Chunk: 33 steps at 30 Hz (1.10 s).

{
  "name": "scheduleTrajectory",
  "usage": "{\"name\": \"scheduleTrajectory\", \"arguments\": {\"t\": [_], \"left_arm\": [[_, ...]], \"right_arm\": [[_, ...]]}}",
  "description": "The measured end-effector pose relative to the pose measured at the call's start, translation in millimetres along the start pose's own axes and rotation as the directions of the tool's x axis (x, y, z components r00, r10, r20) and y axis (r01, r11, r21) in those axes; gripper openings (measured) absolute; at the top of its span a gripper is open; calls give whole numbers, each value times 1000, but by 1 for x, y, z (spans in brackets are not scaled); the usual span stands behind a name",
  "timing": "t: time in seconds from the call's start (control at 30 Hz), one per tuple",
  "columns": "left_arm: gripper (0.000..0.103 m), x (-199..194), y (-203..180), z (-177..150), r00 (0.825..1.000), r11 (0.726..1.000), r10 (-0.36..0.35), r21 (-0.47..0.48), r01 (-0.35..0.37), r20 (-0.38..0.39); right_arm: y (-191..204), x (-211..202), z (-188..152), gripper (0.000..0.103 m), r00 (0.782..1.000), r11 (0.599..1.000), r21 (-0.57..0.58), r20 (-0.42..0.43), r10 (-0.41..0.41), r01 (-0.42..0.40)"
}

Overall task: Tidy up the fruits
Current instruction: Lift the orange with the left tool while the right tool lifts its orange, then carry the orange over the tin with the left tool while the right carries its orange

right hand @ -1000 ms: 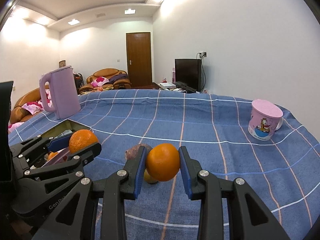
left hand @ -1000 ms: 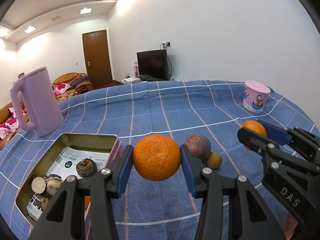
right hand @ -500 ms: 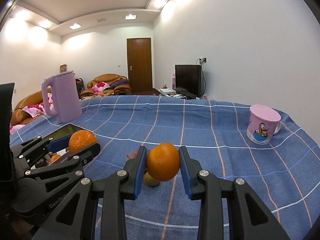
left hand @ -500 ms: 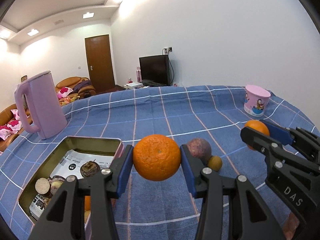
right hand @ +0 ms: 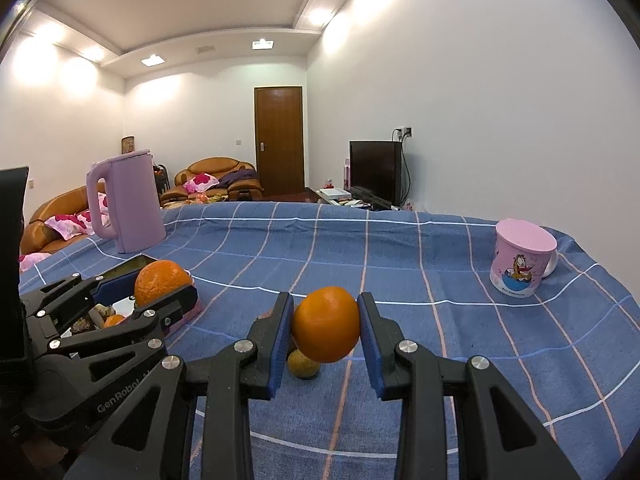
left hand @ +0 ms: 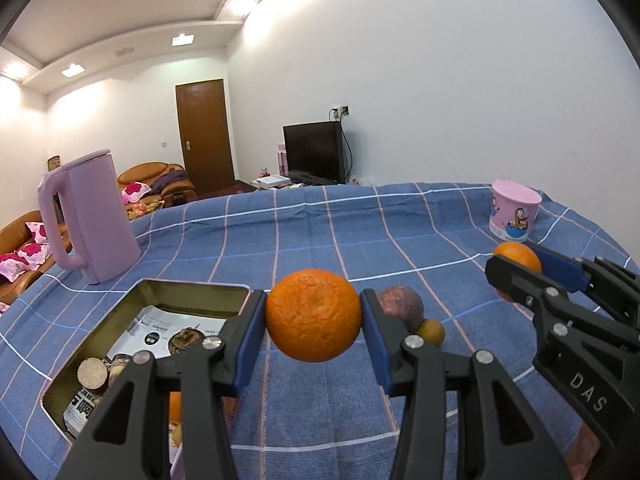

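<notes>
My left gripper is shut on a large orange, held in the air just right of a metal tin. My right gripper is shut on a smaller orange above the cloth. In the left wrist view the right gripper shows at the right with its orange. The right wrist view has the left gripper at the left with the large orange. A purple passion fruit and a small yellow-brown fruit lie on the tablecloth between them.
The tin holds a printed paper, several dark fruits and an orange piece. A lilac kettle stands at the back left, a pink cartoon cup at the back right. A blue checked cloth covers the table.
Both views have tilted upward a little, so the table and the things on it sit lower in frame. Both grippers stay shut on their oranges.
</notes>
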<state>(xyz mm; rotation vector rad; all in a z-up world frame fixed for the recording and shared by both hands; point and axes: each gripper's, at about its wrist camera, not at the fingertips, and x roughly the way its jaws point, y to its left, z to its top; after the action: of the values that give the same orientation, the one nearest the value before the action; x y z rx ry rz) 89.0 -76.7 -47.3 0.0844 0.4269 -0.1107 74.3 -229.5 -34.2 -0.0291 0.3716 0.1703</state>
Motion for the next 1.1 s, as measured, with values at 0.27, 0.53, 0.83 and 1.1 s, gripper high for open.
{"name": "scheduleTrajectory", "arguments": {"t": [0.27, 0.53, 0.83, 1.1], "left_arm": [[49, -5, -1, 0, 999, 1000, 15, 5, -15, 28], [49, -10, 0, -1, 998, 1000, 28, -7, -28, 56], [49, -15, 0, -2, 997, 999, 36, -7, -36, 71], [49, -18, 7, -5, 998, 1000, 29, -9, -29, 50]], "right_arm": [[0, -4, 0, 35, 1000, 1000, -2, 23, -3, 3], [1, -9, 0, 35, 999, 1000, -5, 46, -5, 5], [1, -11, 0, 35, 998, 1000, -8, 58, -1, 1], [9, -7, 1, 35, 999, 1000, -23, 39, 7, -6]]}}
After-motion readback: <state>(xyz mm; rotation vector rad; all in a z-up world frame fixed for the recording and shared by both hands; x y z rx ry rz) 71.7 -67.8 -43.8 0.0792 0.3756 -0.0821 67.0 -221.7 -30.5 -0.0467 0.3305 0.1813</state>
